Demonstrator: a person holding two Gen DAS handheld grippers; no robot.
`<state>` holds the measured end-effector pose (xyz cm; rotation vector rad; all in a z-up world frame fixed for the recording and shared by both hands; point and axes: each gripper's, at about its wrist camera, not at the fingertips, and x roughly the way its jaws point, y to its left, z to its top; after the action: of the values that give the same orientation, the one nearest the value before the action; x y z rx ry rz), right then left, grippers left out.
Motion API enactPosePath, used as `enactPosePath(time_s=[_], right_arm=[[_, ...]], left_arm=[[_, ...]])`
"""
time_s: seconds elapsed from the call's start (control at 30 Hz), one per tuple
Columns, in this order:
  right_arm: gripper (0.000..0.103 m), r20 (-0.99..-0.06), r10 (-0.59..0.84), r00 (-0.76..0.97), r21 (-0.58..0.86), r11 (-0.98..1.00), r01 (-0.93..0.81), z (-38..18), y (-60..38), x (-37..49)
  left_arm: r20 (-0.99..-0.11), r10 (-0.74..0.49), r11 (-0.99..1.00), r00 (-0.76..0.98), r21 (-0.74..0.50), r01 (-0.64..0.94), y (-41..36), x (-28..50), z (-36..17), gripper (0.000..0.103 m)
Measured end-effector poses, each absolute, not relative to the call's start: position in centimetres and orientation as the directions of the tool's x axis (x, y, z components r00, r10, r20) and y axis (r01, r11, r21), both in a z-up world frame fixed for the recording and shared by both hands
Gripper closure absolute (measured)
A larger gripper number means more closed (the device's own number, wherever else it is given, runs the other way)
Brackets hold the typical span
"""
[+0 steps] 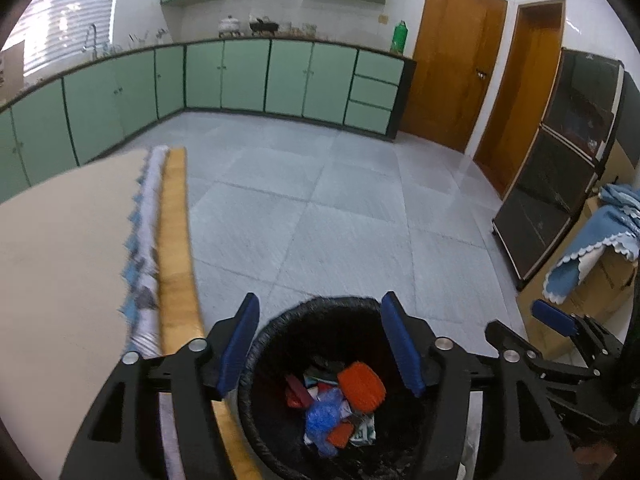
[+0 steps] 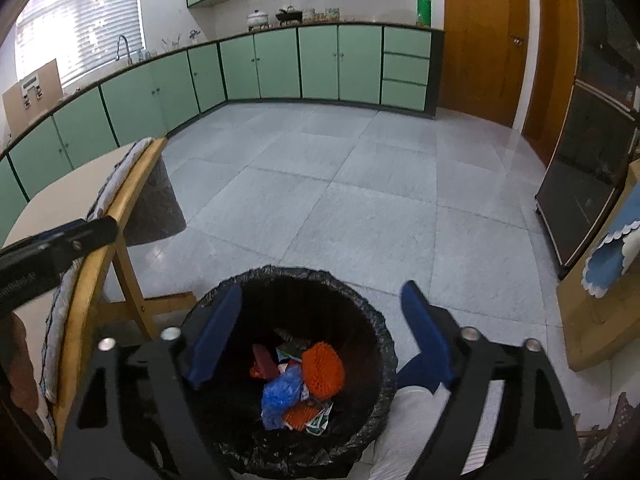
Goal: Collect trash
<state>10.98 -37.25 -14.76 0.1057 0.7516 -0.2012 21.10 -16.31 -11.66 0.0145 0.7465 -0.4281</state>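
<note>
A black bin (image 1: 256,380) lined with a black bag stands on the tiled floor below both grippers. In it lie an orange net (image 1: 362,386), a crumpled blue plastic bag (image 1: 324,416), a red packet (image 1: 298,394) and other scraps. My left gripper (image 1: 320,300) hangs open over the bin mouth with nothing between its blue pads. In the right wrist view the bin (image 2: 384,344) holds the same orange net (image 2: 324,368) and blue bag (image 2: 280,394). My right gripper (image 2: 322,288) stands wide open above it, also empty.
A wooden-edged table (image 1: 172,240) with a cloth sits close on the left, its folding legs (image 2: 128,280) beside the bin. A cardboard box under a blue cloth (image 1: 592,248) and a black cabinet (image 1: 560,184) stand at the right. Green cupboards (image 2: 280,64) line the far walls.
</note>
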Motion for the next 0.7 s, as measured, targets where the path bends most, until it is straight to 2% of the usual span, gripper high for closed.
enactPosePath(time_s=[0.17, 0.5, 0.7], right_arm=[[0.006, -0.649, -0.138, 0.748, 0.035, 0.977, 0.211, -12.4, -36.6, 10.0], [0.005, -0.588, -0.03, 0.808, 0.161, 0.975, 0.153, -6.9, -35.2, 7.9], [0.005, -0.555, 0.002, 0.832, 0.161, 0.981, 0.105, -3.9, -33.2, 6.3]], left_arm=[[-0.62, -0.361, 0.923, 0.697, -0.129, 0.363, -14.3, 20.3, -9.3, 0.029], [-0.551, -0.349, 0.929, 0.758, -0.099, 0.356, -11.1, 16.8, -4.9, 0.013], [-0.513, -0.348, 0.932, 0.785, -0.095, 0.351, -9.4, 14.0, -2.9, 0.008]])
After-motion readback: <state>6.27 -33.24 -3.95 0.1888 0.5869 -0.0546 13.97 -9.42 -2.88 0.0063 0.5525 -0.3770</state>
